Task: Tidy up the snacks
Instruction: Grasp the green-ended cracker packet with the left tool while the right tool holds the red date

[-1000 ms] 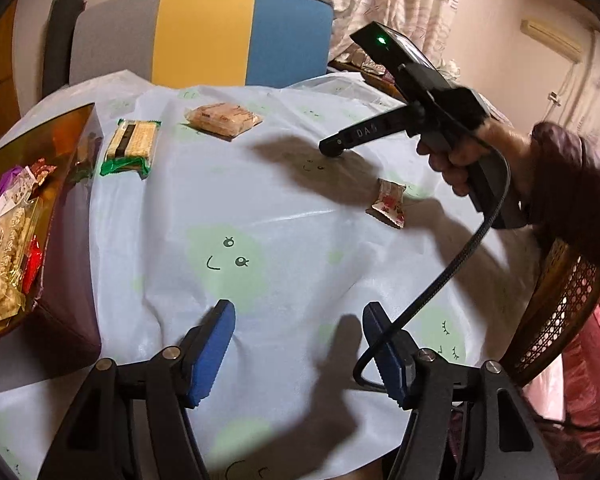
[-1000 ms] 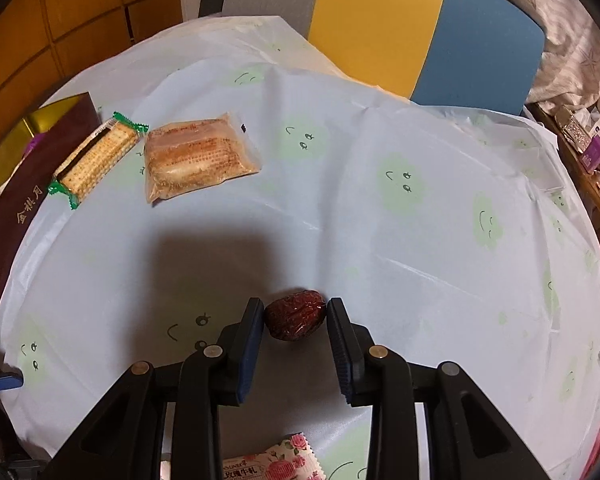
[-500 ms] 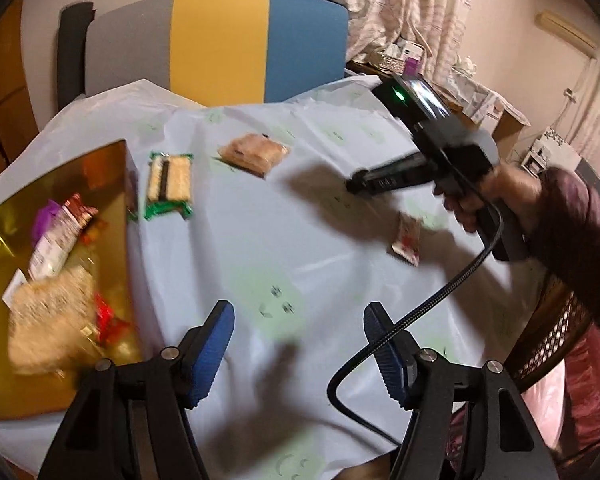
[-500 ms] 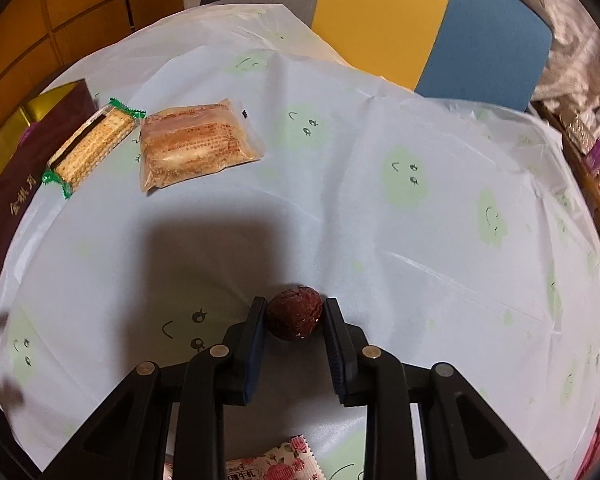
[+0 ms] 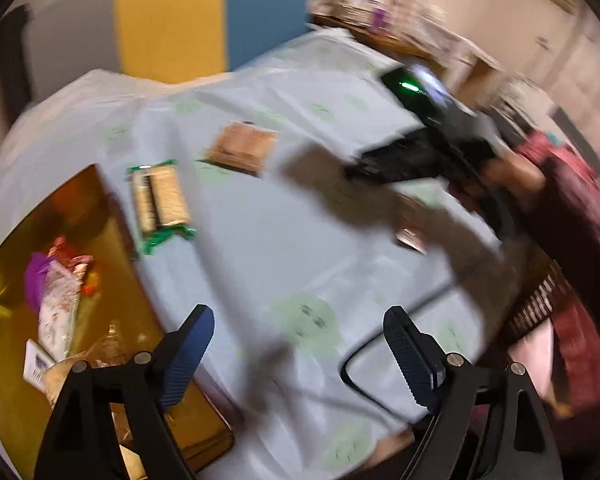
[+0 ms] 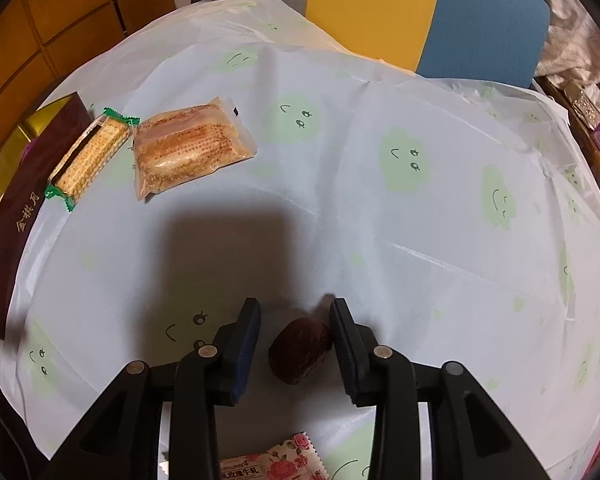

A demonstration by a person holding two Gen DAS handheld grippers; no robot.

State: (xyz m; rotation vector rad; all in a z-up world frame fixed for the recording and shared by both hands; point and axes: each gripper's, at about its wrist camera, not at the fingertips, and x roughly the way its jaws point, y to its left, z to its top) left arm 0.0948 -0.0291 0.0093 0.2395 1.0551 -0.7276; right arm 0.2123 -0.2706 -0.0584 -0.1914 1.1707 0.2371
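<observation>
A dark red dried date (image 6: 300,350) lies on the pale tablecloth between the jaws of my right gripper (image 6: 295,306). The jaws are opening: there is a gap on the left, and the right pad is close beside the date. My left gripper (image 5: 298,316) hangs above the table's near edge, its jaws opening wide with nothing between them. The gold box (image 5: 80,200) with several snacks inside lies below and left of it. A green cracker pack (image 5: 160,200) (image 6: 88,156) and a clear-wrapped cake (image 5: 242,148) (image 6: 188,148) lie beside the box.
A pink rose-printed sweet (image 6: 272,460) lies just behind the right gripper's fingers. The box's maroon wall (image 6: 24,208) stands at the left. A grey, yellow and blue chair (image 6: 380,8) is at the far edge. A person's hand (image 5: 500,176) and a black cable (image 5: 364,360) are at the right.
The right jaws closed on the date, then parted; it now lies loose between them. The left gripper rose and swung over the gold box, its jaws spreading wider.
</observation>
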